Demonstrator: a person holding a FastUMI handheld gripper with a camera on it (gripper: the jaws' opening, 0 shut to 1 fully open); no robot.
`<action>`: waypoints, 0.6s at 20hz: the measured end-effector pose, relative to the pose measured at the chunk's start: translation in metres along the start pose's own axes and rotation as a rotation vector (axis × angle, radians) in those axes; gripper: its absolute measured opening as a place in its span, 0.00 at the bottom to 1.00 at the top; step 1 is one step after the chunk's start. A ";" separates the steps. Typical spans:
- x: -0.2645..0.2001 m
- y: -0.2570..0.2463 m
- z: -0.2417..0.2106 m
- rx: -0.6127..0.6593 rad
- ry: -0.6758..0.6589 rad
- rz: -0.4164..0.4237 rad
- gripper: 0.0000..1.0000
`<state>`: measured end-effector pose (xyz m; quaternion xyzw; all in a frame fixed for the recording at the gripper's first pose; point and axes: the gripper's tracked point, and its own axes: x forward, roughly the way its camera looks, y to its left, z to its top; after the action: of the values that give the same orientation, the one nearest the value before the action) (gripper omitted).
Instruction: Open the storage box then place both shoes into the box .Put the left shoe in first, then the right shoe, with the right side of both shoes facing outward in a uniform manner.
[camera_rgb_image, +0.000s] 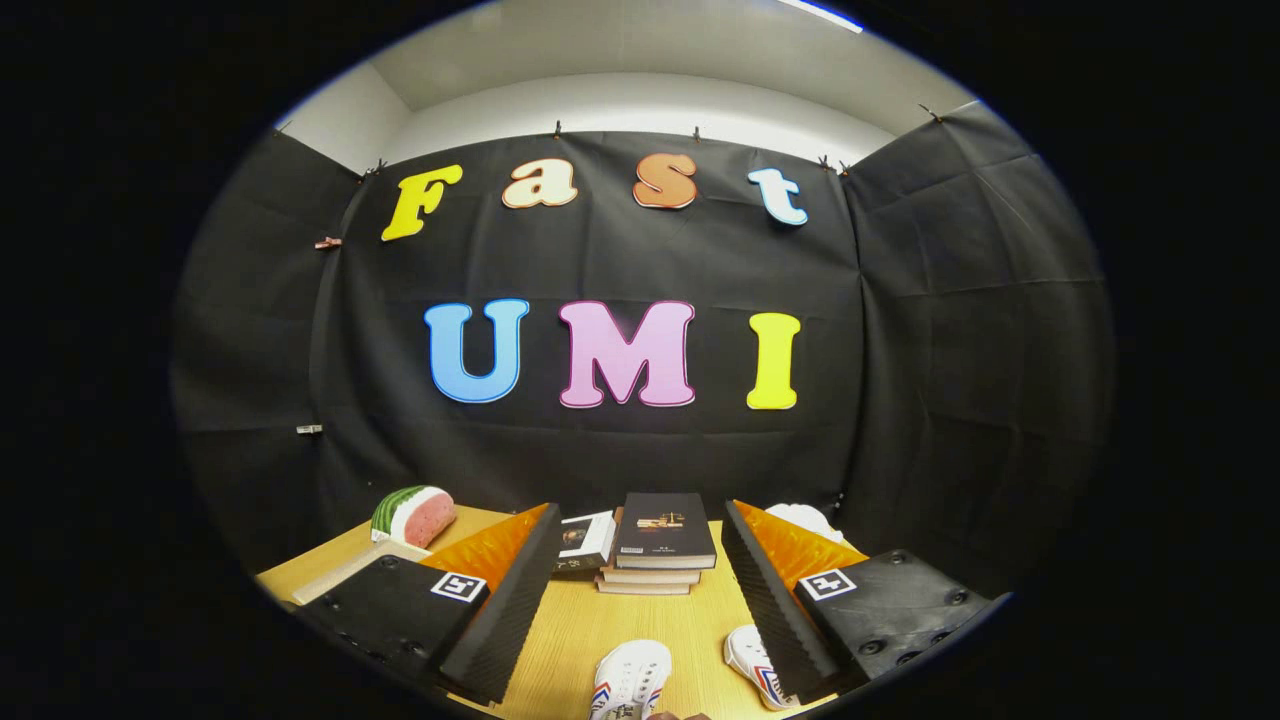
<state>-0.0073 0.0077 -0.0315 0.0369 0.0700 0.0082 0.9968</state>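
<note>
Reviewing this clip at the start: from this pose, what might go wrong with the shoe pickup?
1. The gripper is open and high over the wooden table, holding nothing; the two white shoes lie close below its fingers, so the first grab may be poorly framed.
2. The second shoe is partly hidden behind one finger, so left and right could be confused.
3. The stack of books and watermelon slice beyond the fingers crowd the table.

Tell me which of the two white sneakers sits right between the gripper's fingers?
The white sneaker with red and blue stripes in the open gap between the fingers. The other white sneaker lies off to the side, partly hidden behind one finger.
</note>
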 end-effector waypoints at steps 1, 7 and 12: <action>0.000 -0.002 0.000 -0.001 0.002 -0.004 0.97; 0.008 -0.003 -0.017 0.017 0.067 0.002 0.97; 0.019 0.014 -0.039 0.091 0.174 0.058 0.97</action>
<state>0.0057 0.0250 -0.0721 0.0833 0.1552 0.0369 0.9837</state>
